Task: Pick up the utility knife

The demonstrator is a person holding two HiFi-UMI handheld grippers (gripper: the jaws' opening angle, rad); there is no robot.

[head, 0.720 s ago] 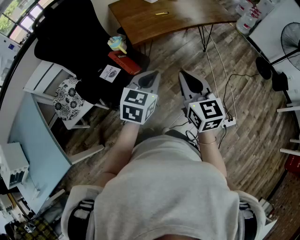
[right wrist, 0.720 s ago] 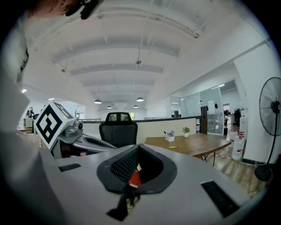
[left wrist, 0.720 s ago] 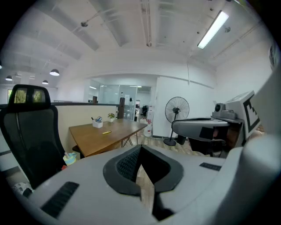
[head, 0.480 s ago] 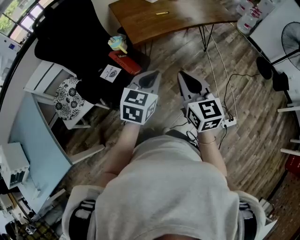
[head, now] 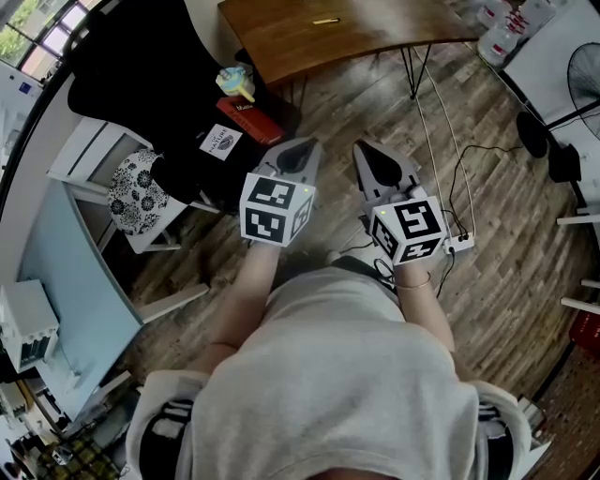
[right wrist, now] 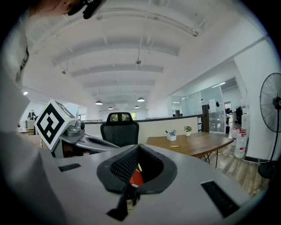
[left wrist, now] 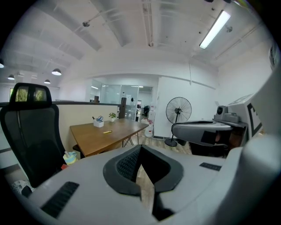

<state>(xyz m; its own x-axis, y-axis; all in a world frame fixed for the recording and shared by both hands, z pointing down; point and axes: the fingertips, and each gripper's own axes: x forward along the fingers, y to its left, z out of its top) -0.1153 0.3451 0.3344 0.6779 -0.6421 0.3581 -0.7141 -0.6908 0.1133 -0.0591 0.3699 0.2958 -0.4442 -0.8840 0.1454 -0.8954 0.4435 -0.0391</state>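
A small yellow utility knife (head: 325, 21) lies on the brown wooden table (head: 375, 33) at the top of the head view. It also shows far off as a yellow sliver, the knife (left wrist: 107, 131) in the left gripper view and the knife (right wrist: 175, 146) in the right gripper view. I hold both grippers side by side in front of my body, well short of the table and over the plank floor. My left gripper (head: 300, 145) has its jaws together with nothing in them. My right gripper (head: 363, 150) looks the same, shut and empty.
A black office chair (head: 141, 66) stands left of the table, with a red box (head: 248, 119) and a small cup (head: 234, 84) beside it. A white seat with a patterned cushion (head: 136, 187) is at the left. A cable and power strip (head: 459, 246) lie right of me; a fan (head: 586, 84) stands far right.
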